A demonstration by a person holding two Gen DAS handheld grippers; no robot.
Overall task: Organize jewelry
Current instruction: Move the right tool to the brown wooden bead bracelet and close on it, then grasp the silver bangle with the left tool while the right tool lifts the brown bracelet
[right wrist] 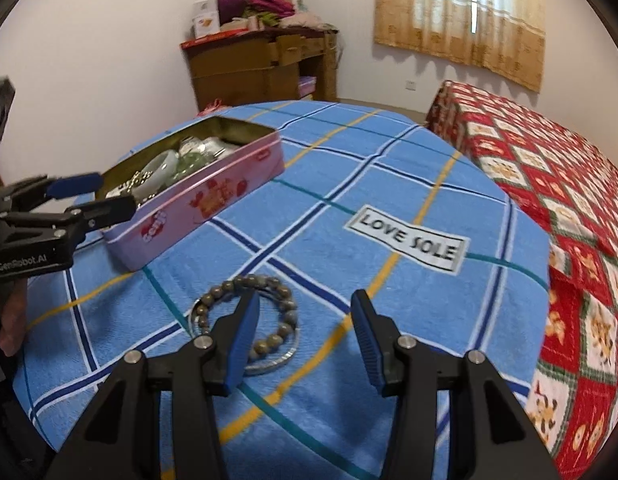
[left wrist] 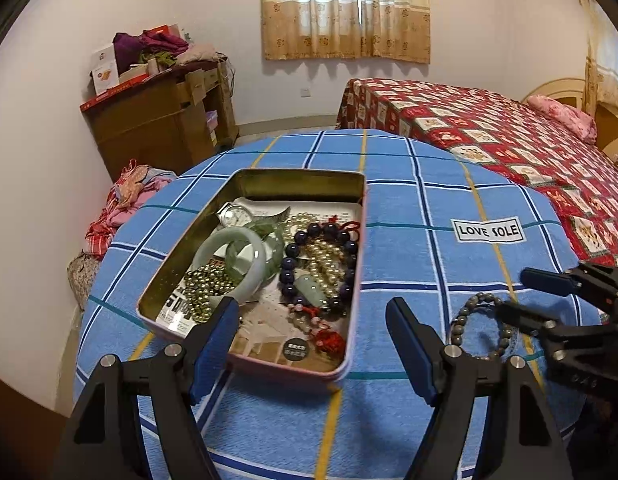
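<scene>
In the left wrist view, the left hand-held gripper (left wrist: 313,308) hangs with its jaws wide apart and nothing between them, its left finger over the near corner of the open tin (left wrist: 181,248). The tin stands on the blue checked cloth (left wrist: 409,208) of the worktop and holds a pale green bangle (left wrist: 229,256), a watch (left wrist: 235,216), a dark bead bracelet (left wrist: 321,264) and pearl strands (left wrist: 329,256). To the right, the right hand-held gripper (left wrist: 525,296) reaches over a brown bead bracelet (left wrist: 477,328) lying on the cloth.

In the right wrist view, the right hand-held gripper (right wrist: 305,304) has its jaws apart, clamped on nothing. The brown bead bracelet (right wrist: 245,320) lies on the cloth under its left finger, on a silver ring (right wrist: 281,360). The pink tin (right wrist: 197,204) stands further back on the left, with the left hand-held gripper (right wrist: 109,196) at its near end.
</scene>
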